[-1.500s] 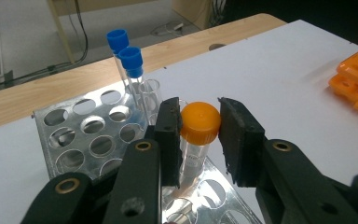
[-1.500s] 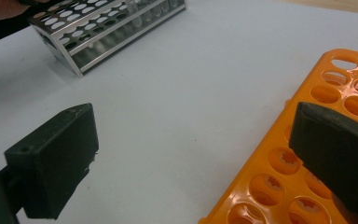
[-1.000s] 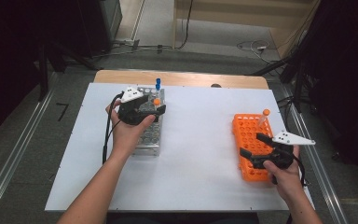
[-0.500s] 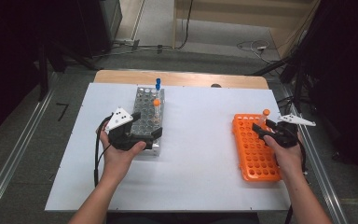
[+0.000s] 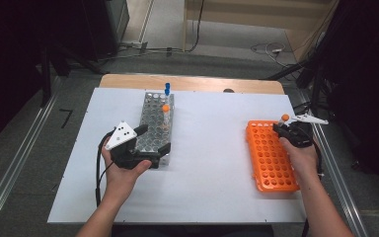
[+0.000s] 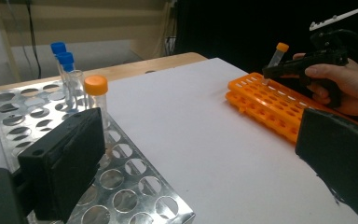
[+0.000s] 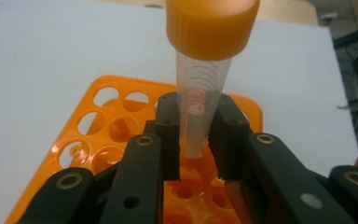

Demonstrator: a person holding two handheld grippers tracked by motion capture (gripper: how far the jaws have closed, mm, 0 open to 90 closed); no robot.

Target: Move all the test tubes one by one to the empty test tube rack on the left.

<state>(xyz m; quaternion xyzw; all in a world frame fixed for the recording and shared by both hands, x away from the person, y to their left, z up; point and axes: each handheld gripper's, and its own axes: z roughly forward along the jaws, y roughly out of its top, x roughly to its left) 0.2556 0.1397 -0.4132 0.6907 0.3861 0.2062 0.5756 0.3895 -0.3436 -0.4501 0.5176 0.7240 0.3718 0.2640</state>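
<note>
Now my right gripper (image 7: 193, 140) has just closed on the orange-capped tube (image 7: 204, 70) standing at the orange rack's (image 5: 269, 158) far corner, so it's ready to lift; my left gripper (image 5: 150, 143), jaws spread and empty, has drawn back along the metal rack (image 5: 153, 118).

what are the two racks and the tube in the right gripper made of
The left rack looks like bare metal sheet: silvery, reflective, with punched round holes. The orange rack looks like moulded plastic, glossy and evenly coloured. The tube in the right gripper seems to be clear plastic, though glass can't be excluded: see-through wall with printed marks and a ribbed orange cap, likely plastic.
</note>
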